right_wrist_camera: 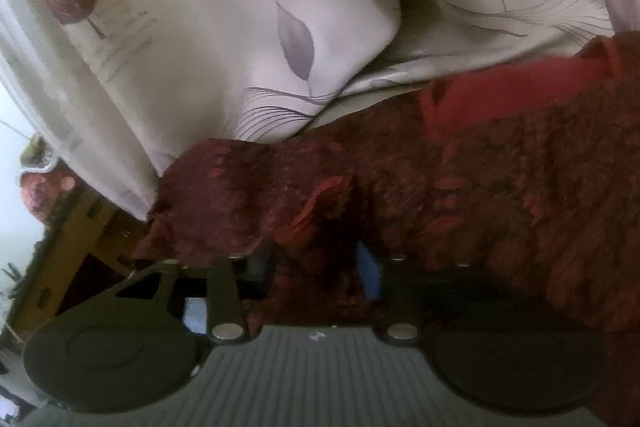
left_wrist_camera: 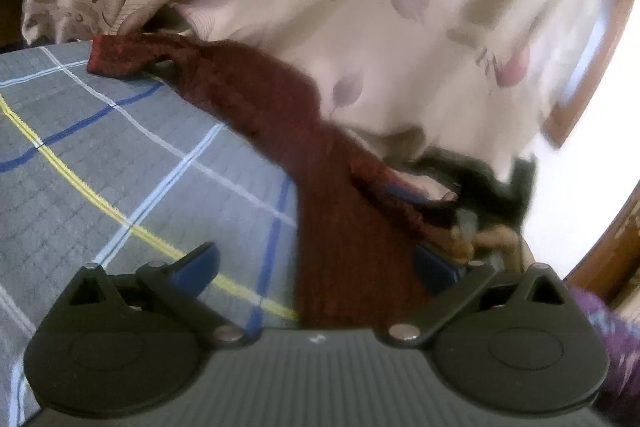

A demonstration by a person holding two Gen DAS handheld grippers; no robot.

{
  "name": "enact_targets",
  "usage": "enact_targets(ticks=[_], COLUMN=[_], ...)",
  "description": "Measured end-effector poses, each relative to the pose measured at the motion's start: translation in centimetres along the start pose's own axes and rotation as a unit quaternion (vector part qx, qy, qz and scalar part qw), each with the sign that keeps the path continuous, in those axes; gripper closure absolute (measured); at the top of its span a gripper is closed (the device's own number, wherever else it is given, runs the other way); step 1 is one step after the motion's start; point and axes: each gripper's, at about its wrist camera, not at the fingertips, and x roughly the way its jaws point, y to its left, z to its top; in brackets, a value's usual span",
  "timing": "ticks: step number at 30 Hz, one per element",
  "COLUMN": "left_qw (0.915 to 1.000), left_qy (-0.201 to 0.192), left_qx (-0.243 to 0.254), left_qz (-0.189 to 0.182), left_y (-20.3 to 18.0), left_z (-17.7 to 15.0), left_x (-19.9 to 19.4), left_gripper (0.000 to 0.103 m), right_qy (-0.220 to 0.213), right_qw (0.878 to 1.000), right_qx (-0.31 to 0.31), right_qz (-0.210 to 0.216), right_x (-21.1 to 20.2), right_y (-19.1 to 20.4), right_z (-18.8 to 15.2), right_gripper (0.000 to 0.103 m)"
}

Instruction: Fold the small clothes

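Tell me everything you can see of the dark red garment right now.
The dark red garment is a soft, patterned, slightly textured fabric, stretched in a twisted band. Its far end rests on the grey checked bedcover by the leaf-print curtain; the rest lifts off toward the camera. In the right wrist view it drapes bunched over the right claw, hiding the fingers. The left claw is open, cloth between its fingers.

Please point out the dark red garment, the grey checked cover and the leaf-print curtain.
dark red knitted garment (left_wrist_camera: 276, 107), left wrist view, middle of the cloth.
grey checked bed cover (left_wrist_camera: 120, 155), left wrist view, bare part.
cream leaf-print curtain (right_wrist_camera: 248, 27), right wrist view, centre fold.
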Motion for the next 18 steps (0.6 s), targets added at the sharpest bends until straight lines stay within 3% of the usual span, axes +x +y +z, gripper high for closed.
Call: enact_targets(ticks=[4, 7, 10, 13, 15, 18], left_qw=[0.9998, 0.9991, 0.9982, 0.9939, 0.9848, 0.959], left_qy=[-0.02, -0.037, -0.05, -0.042, -0.054, -0.052], left_qx=[-0.009, -0.011, -0.031, -0.101, -0.165, -0.275], left_qz=[0.005, 0.016, 0.005, -0.016, -0.012, -0.045], left_y=[1.5, 3.5, 6.2, 9.5, 11.9, 15.4], left_z=[2.5, 5.2, 7.8, 10.5, 11.7, 12.4], left_x=[0.5, 1.4, 2.8, 5.2, 6.9, 9.7], left_gripper=[0.0, 0.0, 0.0, 0.0, 0.0, 0.0], right_qy=[-0.051, -0.045, -0.034, -0.018, -0.01, -0.006], right_qw=[0.997, 0.993, 0.993, 0.991, 0.991, 0.992], right_qx=[0.012, 0.0, -0.05, -0.099, -0.109, -0.103], right_qz=[0.061, 0.105, 0.104, 0.082, 0.075, 0.068], right_x=[-4.1, -7.3, -10.0, -11.2, -11.6, -11.7], right_y=[0.5, 1.0, 1.5, 1.6, 1.4, 0.7], right_z=[-0.8, -2.9, -6.4, -9.4, -10.9, -11.8], right_gripper=[0.043, 0.039, 0.032, 0.031, 0.031, 0.032])
